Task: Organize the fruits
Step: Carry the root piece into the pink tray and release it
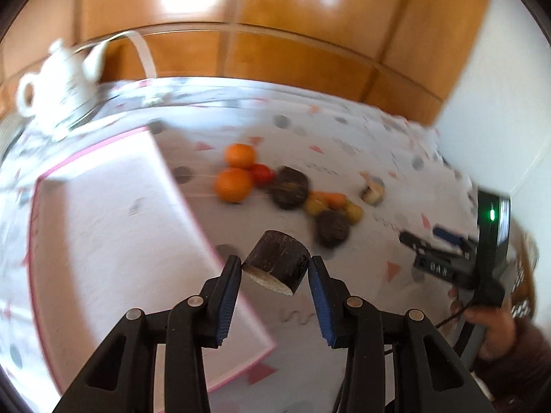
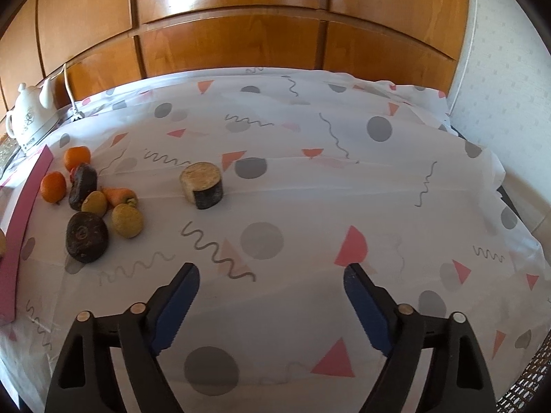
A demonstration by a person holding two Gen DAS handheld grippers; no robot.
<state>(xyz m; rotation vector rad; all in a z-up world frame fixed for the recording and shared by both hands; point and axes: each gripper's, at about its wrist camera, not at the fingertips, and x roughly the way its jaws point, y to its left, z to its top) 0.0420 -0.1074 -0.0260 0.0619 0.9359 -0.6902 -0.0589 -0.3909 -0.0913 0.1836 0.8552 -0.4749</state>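
Wood-panelled wall backing patterned bench. Left hand-held gripper clamping dark cut chunk by curved sides; looking stiff, rough-skinned, fairly light. Right hand-held gripper gaping wide, gripping nothing, lower centre.

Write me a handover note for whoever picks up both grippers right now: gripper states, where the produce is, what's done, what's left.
Left gripper: shut on a dark cut chunk, held above the edge of the pink-rimmed tray.
Right gripper: open, empty, above bare tablecloth.
On the cloth: a pile of oranges, dark chunks, yellow-green fruits and a carrot beside the tray; another cut chunk stands alone.
Done: one chunk lifted.
Left: set it in the tray; the pile and lone chunk are untouched.
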